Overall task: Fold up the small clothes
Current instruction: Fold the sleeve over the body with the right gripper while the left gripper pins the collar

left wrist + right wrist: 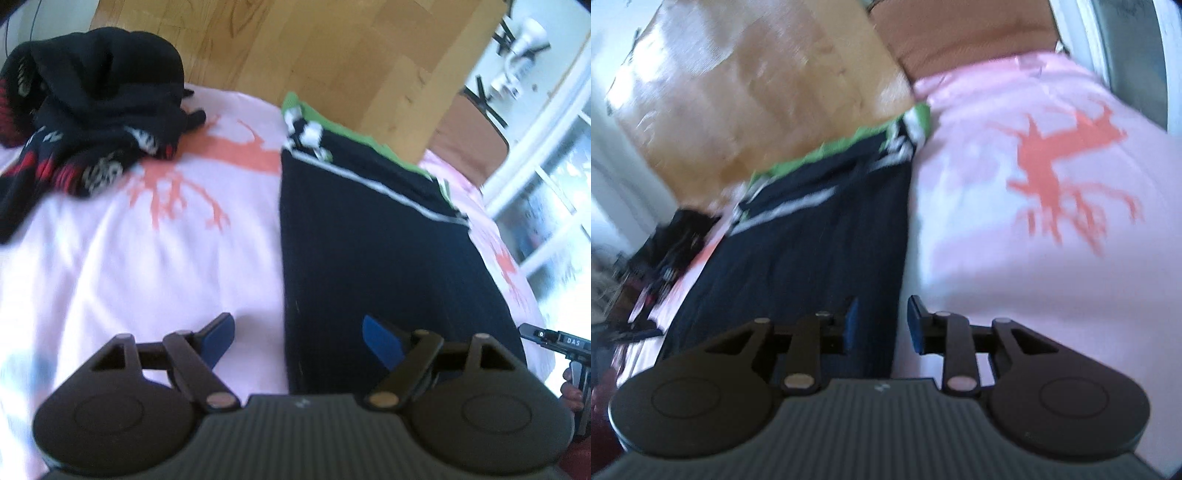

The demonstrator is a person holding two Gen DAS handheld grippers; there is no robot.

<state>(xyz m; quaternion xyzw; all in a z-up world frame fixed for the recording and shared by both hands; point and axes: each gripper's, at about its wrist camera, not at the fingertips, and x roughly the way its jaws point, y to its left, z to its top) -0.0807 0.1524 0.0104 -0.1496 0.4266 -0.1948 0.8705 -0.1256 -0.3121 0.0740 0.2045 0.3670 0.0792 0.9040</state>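
Navy garment (373, 236), flat oblong, white-striped, on smooth pink sheet (147, 280).

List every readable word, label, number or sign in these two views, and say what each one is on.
"DAS": white letters on the black device at the right edge of the left wrist view; only these letters show.
Dark clothes pile: white and red patterns, too blurred to read as text.
Pink sheet: orange deer-like print, a picture, no words.
Folded navy garment: white stripes and trim, no text.
Right wrist view: nothing readable, all blurred.
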